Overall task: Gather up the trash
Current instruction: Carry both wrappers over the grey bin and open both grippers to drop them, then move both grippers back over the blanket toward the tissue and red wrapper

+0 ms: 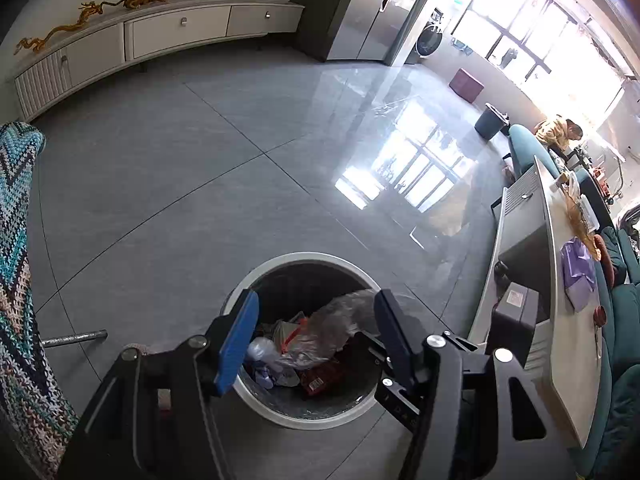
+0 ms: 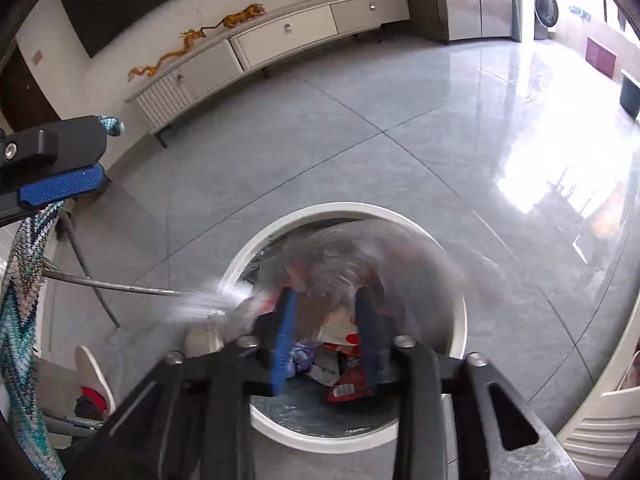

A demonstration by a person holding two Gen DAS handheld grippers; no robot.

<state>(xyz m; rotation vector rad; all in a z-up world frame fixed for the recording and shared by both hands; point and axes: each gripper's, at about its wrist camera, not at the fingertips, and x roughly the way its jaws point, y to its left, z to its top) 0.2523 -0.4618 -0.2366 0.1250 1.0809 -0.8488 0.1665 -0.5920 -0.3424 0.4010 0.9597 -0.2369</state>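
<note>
A round bin with a white rim (image 1: 256, 404) stands on the grey floor and holds wrappers and a red packet (image 1: 320, 378). My left gripper (image 1: 316, 332) is open above it, nothing between its fingers. A clear plastic bag (image 1: 332, 324) lies on top of the trash. In the right wrist view the bin's rim (image 2: 460, 320) is right below my right gripper (image 2: 326, 332), whose fingers are apart. The clear plastic bag (image 2: 332, 264) is blurred just past them, over the bin; no grip on it shows. The left gripper's blue pad (image 2: 60, 188) shows at the left edge.
A knitted blanket (image 1: 16, 260) hangs at the left over a metal chair leg (image 1: 76, 338). A low table (image 1: 572, 340) with a purple bag (image 1: 578, 276) and clutter stands at the right. A white TV cabinet (image 1: 140, 40) runs along the far wall. Slippers (image 2: 96, 376) lie left of the bin.
</note>
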